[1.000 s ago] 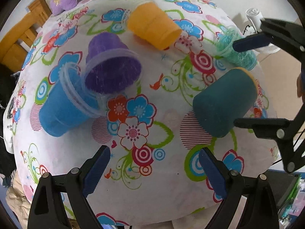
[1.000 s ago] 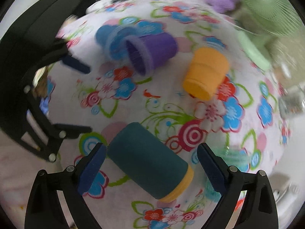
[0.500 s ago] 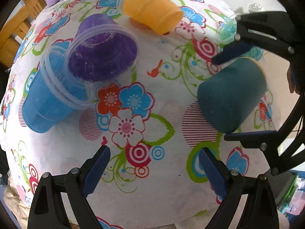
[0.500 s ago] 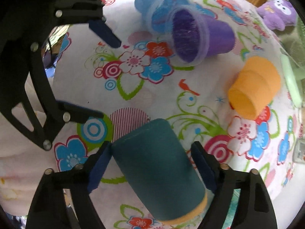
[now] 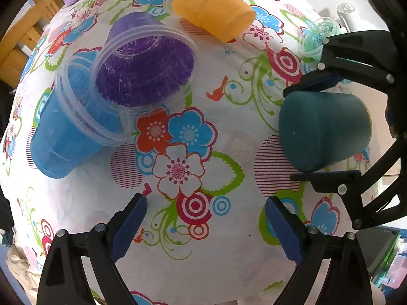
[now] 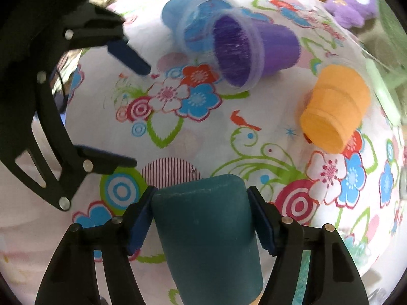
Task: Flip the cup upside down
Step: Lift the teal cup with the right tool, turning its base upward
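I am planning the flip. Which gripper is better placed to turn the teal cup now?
Right. The right gripper already clamps the teal cup on both sides, as the left wrist view confirms. The left gripper is open over bare cloth, apart from any cup.

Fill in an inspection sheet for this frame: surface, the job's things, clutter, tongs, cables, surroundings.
Surface: floral tablecloth covers the table.
Job's things: dark teal cup lies on its side between the right tongs' pads.
Clutter: purple cup, blue cup and orange cup all lie on their sides; the purple one's rim rests against the blue one. A clear cup with teal filling sits near the far edge.
Tongs: right tongs shut on the dark teal cup; left tongs open, holding nothing.
Cables: nothing seen.
Surroundings: purple plush toy, wooden furniture, green fan base.
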Tool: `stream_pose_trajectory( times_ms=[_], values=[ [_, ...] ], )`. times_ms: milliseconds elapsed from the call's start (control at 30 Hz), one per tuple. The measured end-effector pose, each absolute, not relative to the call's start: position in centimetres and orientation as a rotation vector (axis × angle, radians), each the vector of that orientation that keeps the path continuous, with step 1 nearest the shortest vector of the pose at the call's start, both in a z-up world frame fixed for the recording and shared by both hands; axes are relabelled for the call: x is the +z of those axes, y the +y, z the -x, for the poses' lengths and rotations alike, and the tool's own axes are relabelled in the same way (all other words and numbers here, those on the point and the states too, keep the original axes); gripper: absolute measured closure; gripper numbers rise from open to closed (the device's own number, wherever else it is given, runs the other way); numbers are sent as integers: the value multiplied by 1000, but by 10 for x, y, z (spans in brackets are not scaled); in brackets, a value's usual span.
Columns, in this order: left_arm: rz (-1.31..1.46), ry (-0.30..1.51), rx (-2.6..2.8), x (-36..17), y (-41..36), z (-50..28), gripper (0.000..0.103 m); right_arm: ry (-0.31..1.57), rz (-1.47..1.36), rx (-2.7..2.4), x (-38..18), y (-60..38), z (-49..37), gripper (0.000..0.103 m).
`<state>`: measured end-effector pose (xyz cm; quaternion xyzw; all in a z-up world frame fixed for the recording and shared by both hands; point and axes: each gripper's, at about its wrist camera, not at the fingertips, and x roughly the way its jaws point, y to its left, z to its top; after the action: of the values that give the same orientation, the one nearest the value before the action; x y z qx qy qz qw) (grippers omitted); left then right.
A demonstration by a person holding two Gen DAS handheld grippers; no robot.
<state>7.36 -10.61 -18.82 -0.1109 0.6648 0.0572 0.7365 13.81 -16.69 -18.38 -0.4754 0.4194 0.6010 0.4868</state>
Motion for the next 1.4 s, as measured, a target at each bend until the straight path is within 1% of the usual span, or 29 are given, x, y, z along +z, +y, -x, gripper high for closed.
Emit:
stream_pose_trajectory(
  times_ms=[133, 367, 567, 767, 1033, 1167, 1300, 1400],
  values=[
    [235, 1456, 131, -182, -104, -74, 8, 1038, 1077, 1358, -170, -166, -144, 31],
    [231, 1403, 184, -150, -81, -77, 8, 1056, 853, 1212, -127, -162, -148, 33],
    [186, 1366, 186, -121, -68, -84, 8, 1039, 668, 1094, -99, -167, -140, 35],
    [211, 1327, 183, -97, -55, -81, 8, 1007, 469, 985, -72, -174, -133, 36],
    [156, 1273, 189, -75, -55, -83, 8, 940, 288, 852, -53, -178, -125, 36],
    [118, 1232, 210, -66, -52, -81, 8, 926, 205, 790, -57, -181, -124, 36],
    [122, 1206, 201, -68, -46, -76, 8, 901, 141, 731, -62, -185, -118, 36],
    [111, 1188, 208, -78, -42, -73, 8, 887, 109, 682, -75, -186, -116, 36]
  ],
)
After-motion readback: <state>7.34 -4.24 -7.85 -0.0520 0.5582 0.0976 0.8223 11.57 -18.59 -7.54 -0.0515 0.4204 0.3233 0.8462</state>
